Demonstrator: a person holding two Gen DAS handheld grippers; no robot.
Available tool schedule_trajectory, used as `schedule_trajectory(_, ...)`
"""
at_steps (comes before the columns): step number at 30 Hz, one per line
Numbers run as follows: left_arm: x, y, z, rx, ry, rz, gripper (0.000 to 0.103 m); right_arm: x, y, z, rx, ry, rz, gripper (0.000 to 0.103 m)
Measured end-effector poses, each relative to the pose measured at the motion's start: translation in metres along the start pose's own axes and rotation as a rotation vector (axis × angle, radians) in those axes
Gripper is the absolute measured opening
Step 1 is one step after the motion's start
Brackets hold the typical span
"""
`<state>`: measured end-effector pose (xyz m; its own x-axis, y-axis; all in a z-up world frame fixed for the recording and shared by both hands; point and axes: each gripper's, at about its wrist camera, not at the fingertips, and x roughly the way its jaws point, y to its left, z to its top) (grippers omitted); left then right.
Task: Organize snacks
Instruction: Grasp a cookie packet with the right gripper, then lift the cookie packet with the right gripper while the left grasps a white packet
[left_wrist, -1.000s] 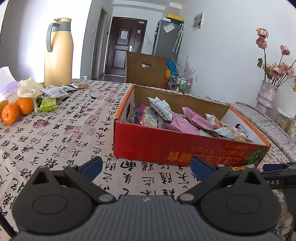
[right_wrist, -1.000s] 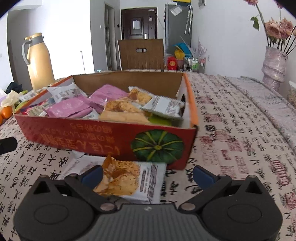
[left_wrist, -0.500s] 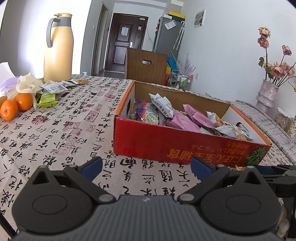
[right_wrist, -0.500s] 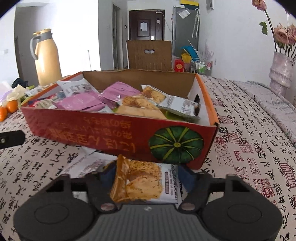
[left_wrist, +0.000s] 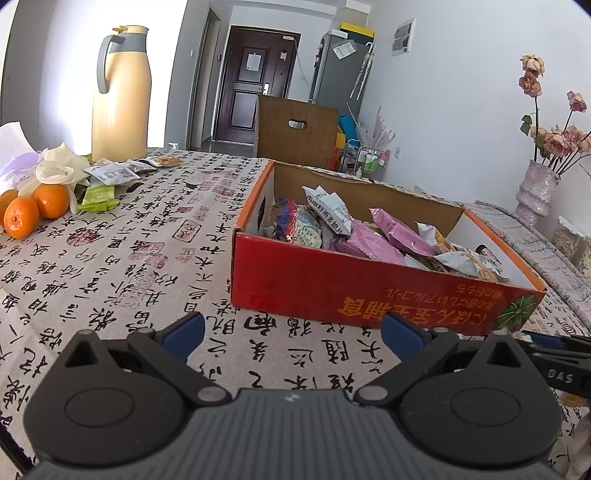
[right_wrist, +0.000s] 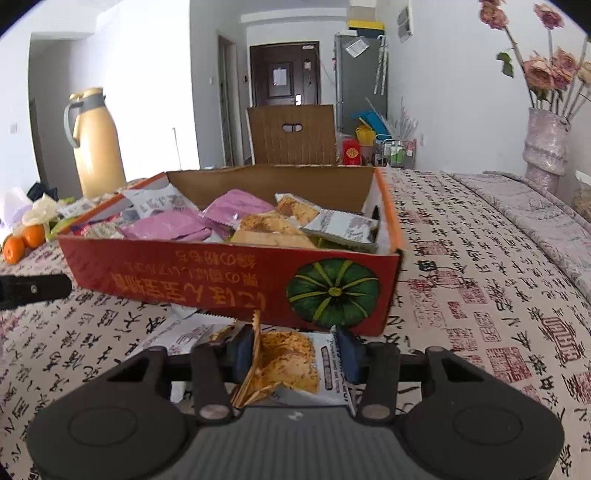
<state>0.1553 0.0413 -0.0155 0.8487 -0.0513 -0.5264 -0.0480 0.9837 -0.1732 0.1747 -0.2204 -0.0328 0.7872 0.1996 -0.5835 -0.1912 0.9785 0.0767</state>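
Orange and white, the snack packet (right_wrist: 291, 362) sits squeezed and crumpled between the blue pads of the right gripper (right_wrist: 295, 352), whose jaws have just been closing on it. The red box (right_wrist: 229, 284) of snacks is at 12 o'clock, just beyond. The left gripper (left_wrist: 291, 330) has wide, empty fingers over the tablecloth (left_wrist: 122, 258).

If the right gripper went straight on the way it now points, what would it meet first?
Most likely the red box. The right gripper, shut on a snack packet, faces the box's near wall just beyond the packet, by the pumpkin picture. Depth is unclear, so it might touch the tablecloth first.
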Motion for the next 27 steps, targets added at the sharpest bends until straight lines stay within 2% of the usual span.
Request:
schedule_trajectory(12,-0.002,-0.01,0.003,0.032,0.01,0.071,0.103,-0.025,-0.041,-0.009,0.116,-0.071,0.015,0.046)
schedule_trajectory(18,-0.006,-0.036,0.005,0.054,0.033,0.06,0.103,-0.032,-0.062,-0.012,0.166,-0.103,0.019,0.046)
schedule_trajectory(27,0.003,-0.079,0.001,0.09,0.087,0.045,0.103,-0.028,-0.07,-0.019,0.208,-0.105,0.046,0.047)
